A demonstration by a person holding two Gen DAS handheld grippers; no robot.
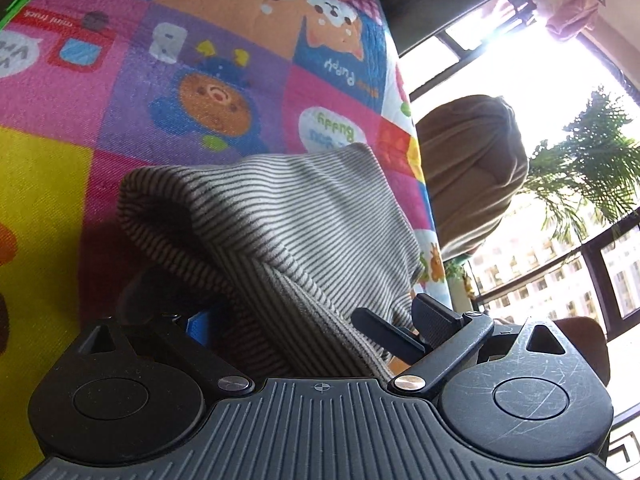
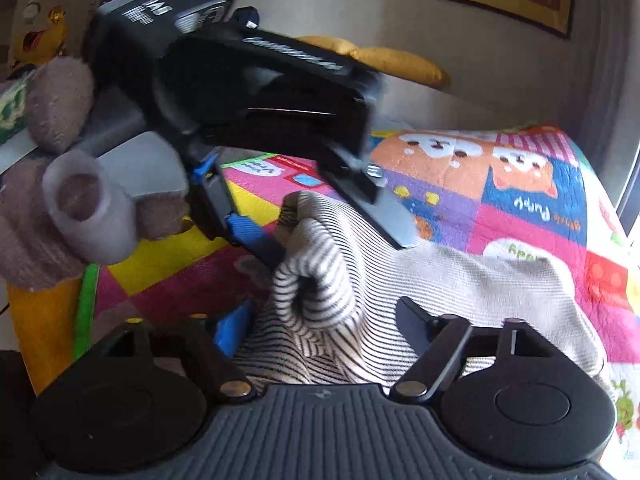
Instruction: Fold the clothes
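My left tongs (image 1: 320, 320) are clamped on a bunch of the striped garment (image 1: 288, 216), cloth rising between the fingers and draping onto the cartoon quilt (image 1: 120, 120), near its edge toward the window (image 1: 520, 72). My right tongs (image 2: 320, 320) pinch another bunched fold of the same striped garment (image 2: 320, 280); the rest spreads flat over the quilt (image 2: 520, 184) to the right. The left tongs (image 2: 312, 216), in a gloved hand (image 2: 68, 184), grip the cloth just above mine. A yellow pillow (image 2: 400, 60) lies at the quilt's far edge.
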